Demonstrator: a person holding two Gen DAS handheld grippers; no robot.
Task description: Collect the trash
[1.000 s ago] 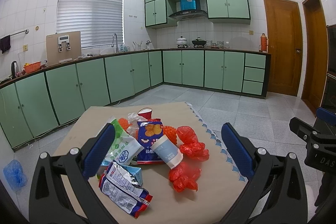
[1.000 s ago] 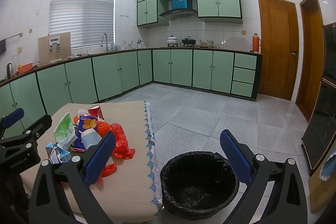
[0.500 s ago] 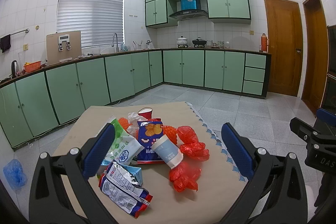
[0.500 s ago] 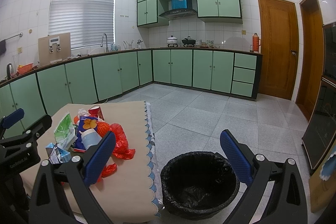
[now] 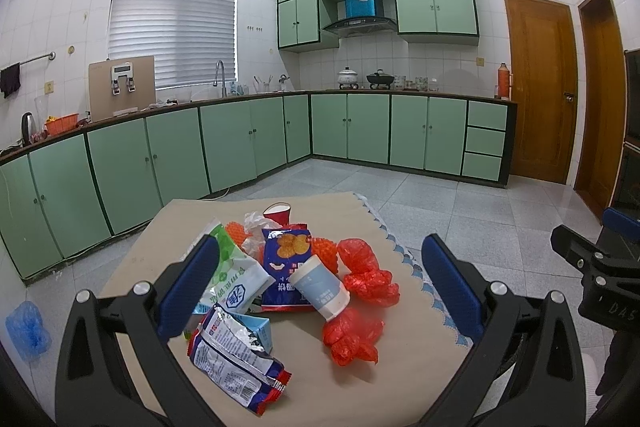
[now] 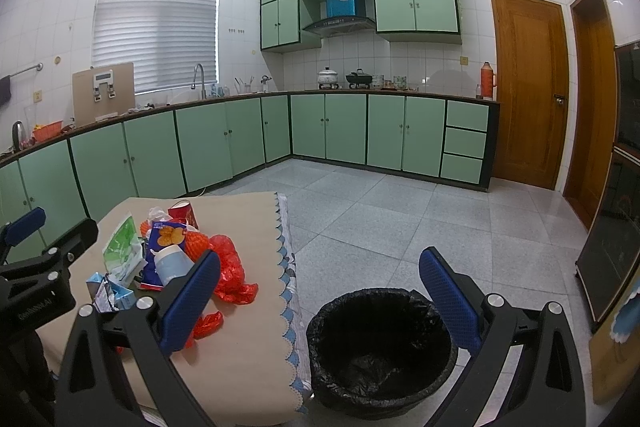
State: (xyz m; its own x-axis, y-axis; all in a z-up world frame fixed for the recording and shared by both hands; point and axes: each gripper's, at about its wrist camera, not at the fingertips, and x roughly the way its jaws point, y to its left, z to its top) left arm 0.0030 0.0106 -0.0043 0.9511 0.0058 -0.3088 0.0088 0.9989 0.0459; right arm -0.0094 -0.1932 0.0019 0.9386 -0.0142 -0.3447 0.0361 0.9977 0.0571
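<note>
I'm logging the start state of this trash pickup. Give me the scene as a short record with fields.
surface: table with beige cloth
trash pile: white-blue paper cup lying on a blue chip bag; red plastic bags; silver snack wrapper; red cup at the far side
bin: black-lined trash bin on the floor beside the table, looks empty
left gripper: open, holding nothing
right gripper: open, holding nothing

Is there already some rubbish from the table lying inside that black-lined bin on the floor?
No, the round bin with the black plastic liner shows only crumpled liner inside, with no wrappers or cups in it.
</note>
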